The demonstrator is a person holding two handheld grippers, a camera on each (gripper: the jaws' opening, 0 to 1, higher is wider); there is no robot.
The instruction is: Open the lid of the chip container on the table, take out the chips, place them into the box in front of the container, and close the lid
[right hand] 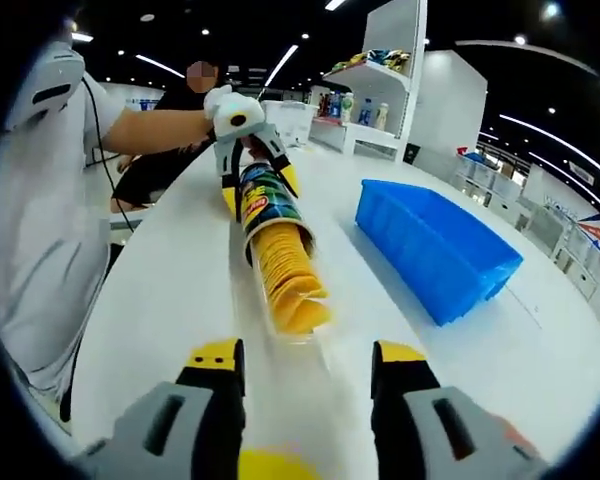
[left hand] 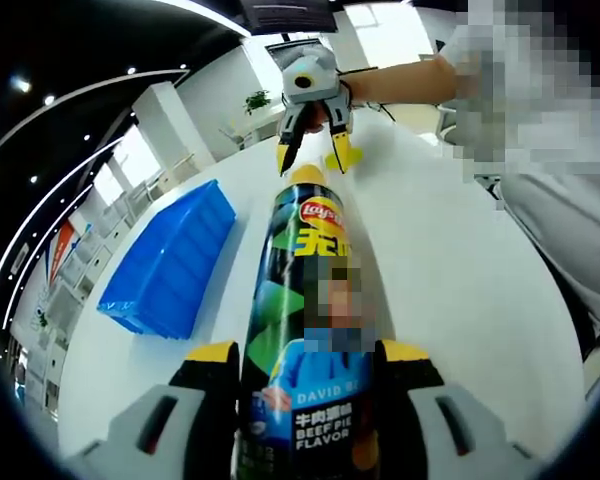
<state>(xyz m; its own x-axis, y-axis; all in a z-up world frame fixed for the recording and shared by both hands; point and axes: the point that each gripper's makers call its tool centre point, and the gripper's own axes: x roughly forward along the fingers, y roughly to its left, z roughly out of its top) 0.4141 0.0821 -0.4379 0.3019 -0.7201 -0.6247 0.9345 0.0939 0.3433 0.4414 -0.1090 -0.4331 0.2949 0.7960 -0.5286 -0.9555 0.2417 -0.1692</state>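
Observation:
The chip can (left hand: 305, 300), dark with a green and blue label, lies pointing away from me, and my left gripper (left hand: 308, 350) is shut on its body. In the right gripper view the same can (right hand: 265, 200) has its mouth towards me. A stack of yellow chips (right hand: 285, 275) in a clear tray sticks out of it onto the table. My right gripper (right hand: 308, 350) is open, its jaws wide on either side of the tray's near end, not touching it. A yellow blur (right hand: 270, 465) low between them is unclear. The right gripper (left hand: 313, 155) straddles the can's far end. The blue box (right hand: 435, 240) lies beside the can.
The white round table (left hand: 450, 270) carries the blue box (left hand: 170, 265) to the can's left. A person in white (right hand: 40, 230) stands at the table's edge and another person sits behind. Shelves with goods (right hand: 370, 100) stand beyond the table.

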